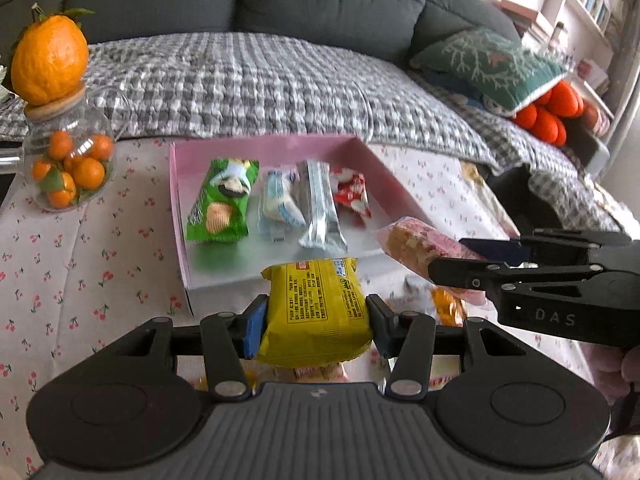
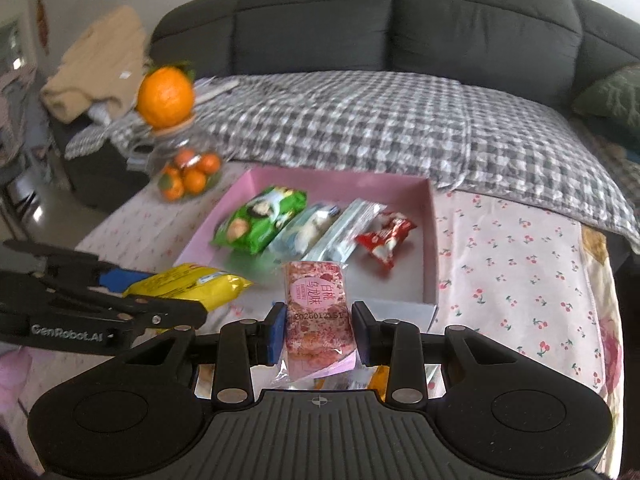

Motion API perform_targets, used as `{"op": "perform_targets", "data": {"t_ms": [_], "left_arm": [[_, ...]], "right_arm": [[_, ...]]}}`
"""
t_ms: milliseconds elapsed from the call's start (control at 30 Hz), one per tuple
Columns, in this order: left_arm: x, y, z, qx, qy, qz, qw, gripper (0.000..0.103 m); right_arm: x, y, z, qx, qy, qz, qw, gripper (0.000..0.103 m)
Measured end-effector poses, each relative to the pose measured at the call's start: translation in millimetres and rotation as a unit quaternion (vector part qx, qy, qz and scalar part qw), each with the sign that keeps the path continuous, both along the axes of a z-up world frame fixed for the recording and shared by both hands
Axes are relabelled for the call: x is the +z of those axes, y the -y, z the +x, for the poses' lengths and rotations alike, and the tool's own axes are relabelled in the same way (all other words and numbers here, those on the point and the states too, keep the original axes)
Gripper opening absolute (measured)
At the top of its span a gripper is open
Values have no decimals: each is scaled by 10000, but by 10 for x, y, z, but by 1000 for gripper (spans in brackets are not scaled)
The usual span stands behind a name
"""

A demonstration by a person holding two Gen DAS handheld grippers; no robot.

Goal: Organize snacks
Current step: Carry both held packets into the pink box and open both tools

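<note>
Packets both gripped: left gripper (image 1: 316,316) clamps yellow snack pack (image 1: 316,312) at lower centre, right gripper (image 2: 318,330) pinches pink snack pack (image 2: 318,316) across its middle. Both look light, crinkly, slippery, crushable; hold mid-body, gently. Pink tray (image 2: 429,240) sits centre frame, just beyond.

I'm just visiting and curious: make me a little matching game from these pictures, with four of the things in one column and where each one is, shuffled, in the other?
Things:
1. yellow packet
2. pink packet
3. green chip bag
4. big orange

Places:
A. lying in the pink tray
B. held in the right gripper
C. on the lid of the glass jar
D. held in the left gripper

Pairs: 1-D, 2-B, 3-A, 4-C
</note>
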State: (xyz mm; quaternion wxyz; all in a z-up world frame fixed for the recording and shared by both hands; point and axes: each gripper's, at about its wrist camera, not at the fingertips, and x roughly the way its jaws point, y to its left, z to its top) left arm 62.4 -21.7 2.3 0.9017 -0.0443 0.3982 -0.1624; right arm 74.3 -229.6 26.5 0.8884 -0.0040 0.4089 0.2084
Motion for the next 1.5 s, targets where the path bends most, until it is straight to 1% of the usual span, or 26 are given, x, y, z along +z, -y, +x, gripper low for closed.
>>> {"op": "perform_targets", "data": {"t_ms": [200, 400, 533, 733, 833, 900, 1067, 1233, 1300, 1333, 1367, 1400, 1500], "left_arm": [[24, -35, 190, 148, 48, -12, 9999, 48], [-30, -6, 385, 239, 86, 182, 9995, 48], [-78, 65, 504, 188, 114, 354, 9991, 48], [-167, 96, 625, 212, 64, 425, 9988, 48], [-194, 127, 666, 254, 98, 510, 9983, 48], [-209, 153, 680, 240, 133, 539, 9982, 48], [-283, 227, 719, 205, 155, 667, 9974, 48], [-327, 241, 737, 203, 222, 665, 9973, 49], [-317, 248, 729, 208, 277, 676, 9971, 52], [-315, 255, 717, 205, 301, 708, 9968, 62], [-316, 267, 711, 179, 301, 757, 9965, 75], [-319, 280, 703, 176, 308, 808, 9961, 78], [-329, 297, 704, 156, 267, 851, 9959, 78]], "right_arm": [[-5, -8, 227, -664, -153, 5, 9977, 34], [-64, 39, 438, -1245, -309, 218, 9915, 34], [-149, 90, 576, -1631, -490, 450, 9844, 34], [-287, 163, 717, -2154, -685, 797, 9708, 34], [-352, 188, 763, -2297, -729, 992, 9655, 34], [-389, 192, 788, -2374, -739, 1032, 9631, 34], [-452, 206, 816, -2422, -757, 1148, 9604, 34], [-448, 227, 813, -2435, -699, 1238, 9594, 35], [-444, 233, 809, -2389, -692, 1354, 9591, 40], [-440, 237, 814, -2382, -746, 1391, 9583, 44], [-434, 241, 814, -2402, -775, 1425, 9571, 55], [-423, 248, 807, -2429, -759, 1460, 9560, 59], [-403, 246, 798, -2434, -741, 1445, 9563, 59]]}}
